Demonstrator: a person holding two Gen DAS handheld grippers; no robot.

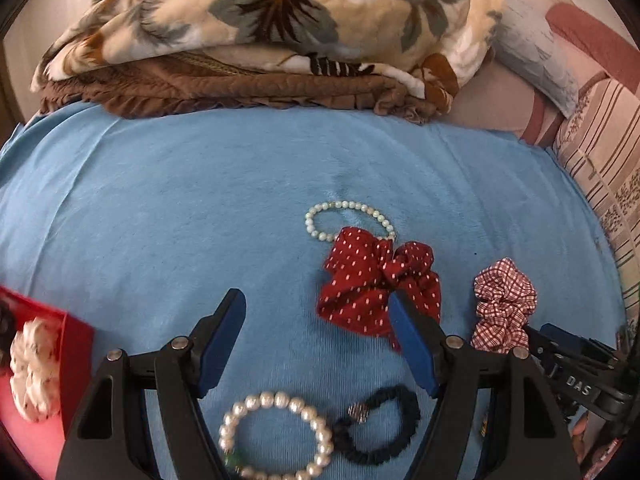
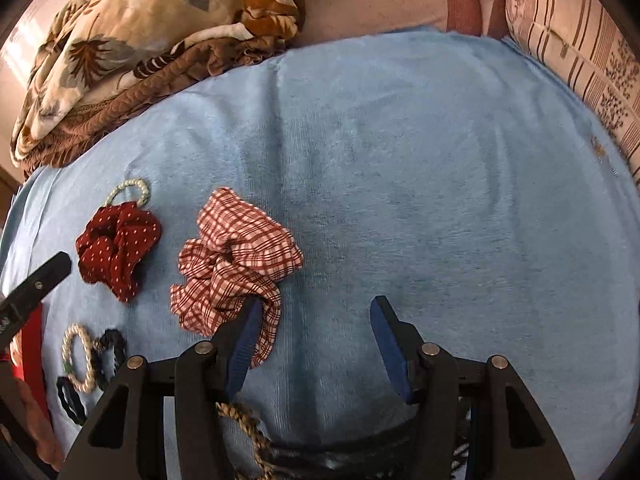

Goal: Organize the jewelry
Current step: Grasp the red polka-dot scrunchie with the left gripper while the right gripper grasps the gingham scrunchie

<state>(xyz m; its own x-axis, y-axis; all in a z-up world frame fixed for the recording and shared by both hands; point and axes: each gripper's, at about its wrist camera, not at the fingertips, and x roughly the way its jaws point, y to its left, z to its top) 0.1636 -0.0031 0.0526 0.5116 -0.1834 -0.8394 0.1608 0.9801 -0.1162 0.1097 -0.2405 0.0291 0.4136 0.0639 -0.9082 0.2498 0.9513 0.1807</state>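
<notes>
Left wrist view: the left gripper (image 1: pixel 316 332) hangs over the blue cloth (image 1: pixel 180 200) with its jaws apart and nothing between the pads. Just below them lie a pearl bracelet (image 1: pixel 276 436) and a black hair tie (image 1: pixel 380 420), touching each other. The bracelet looks hard, smooth and likely to roll or slip, so one pad inside the ring and one outside, across the bead strand, would hold best. The tie is soft, thin and light; a pinch anywhere on its loop should do. The red dotted scrunchie (image 1: pixel 372 280) lies against the right-hand jaw and covers part of a second bead bracelet (image 1: pixel 348 220); it must be lifted off first. At the left edge a red box (image 1: pixel 76 340) already holds a white scrunchie (image 1: pixel 32 376). A folded blanket (image 1: pixel 260 32) lies well behind.

Right wrist view: the right gripper (image 2: pixel 312 336) also has its jaws apart and empty. The checked scrunchie (image 2: pixel 232 260) lies beside and partly behind the left-hand jaw, not between the two. It is puffy, light fabric that squashes and will not break; its bunched middle is the surest place to grip. The left gripper's tip shows at the left edge, near the red scrunchie, so the two tools could crowd each other. A braided cord (image 2: pixel 248 428) lies close under the gripper; what it belongs to cannot be told.
</notes>
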